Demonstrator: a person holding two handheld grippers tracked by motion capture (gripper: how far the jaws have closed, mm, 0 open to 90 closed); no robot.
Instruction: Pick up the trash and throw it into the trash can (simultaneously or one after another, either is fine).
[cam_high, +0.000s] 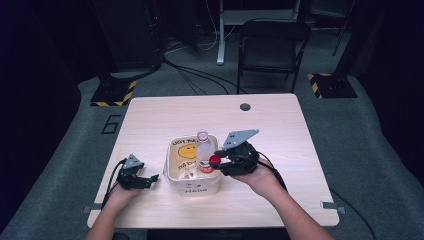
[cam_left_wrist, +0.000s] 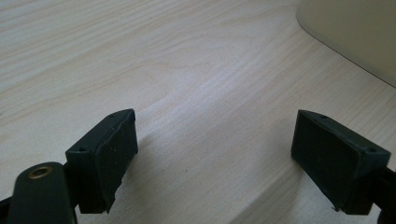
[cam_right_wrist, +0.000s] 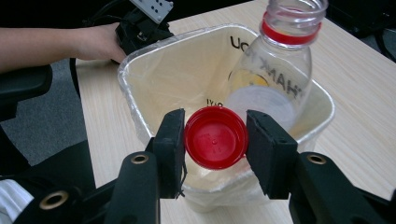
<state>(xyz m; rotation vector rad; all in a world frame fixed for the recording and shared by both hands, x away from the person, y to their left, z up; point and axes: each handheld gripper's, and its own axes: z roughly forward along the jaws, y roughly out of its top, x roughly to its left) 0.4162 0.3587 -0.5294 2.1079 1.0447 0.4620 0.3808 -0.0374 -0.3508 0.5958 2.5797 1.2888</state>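
A clear plastic bottle (cam_high: 202, 150) with a red neck ring and no cap stands upright inside a cream bin (cam_high: 172, 165) printed with a yellow smiley; both show close up in the right gripper view, the bottle (cam_right_wrist: 275, 65) and the bin (cam_right_wrist: 154, 88). My right gripper (cam_high: 216, 160) is shut on the red bottle cap (cam_right_wrist: 215, 136), holding it over the bin's right rim beside the bottle. My left gripper (cam_high: 152, 178) rests on the table left of the bin, its jaws wide open with bare wood between them (cam_left_wrist: 215, 140).
The bin is lined with a thin clear bag. The bin's wall (cam_left_wrist: 355, 32) stands off the left gripper's upper right. A round cable hole (cam_high: 245, 106) sits near the table's far edge (cam_high: 212, 96). A black chair (cam_high: 272, 45) stands beyond the table.
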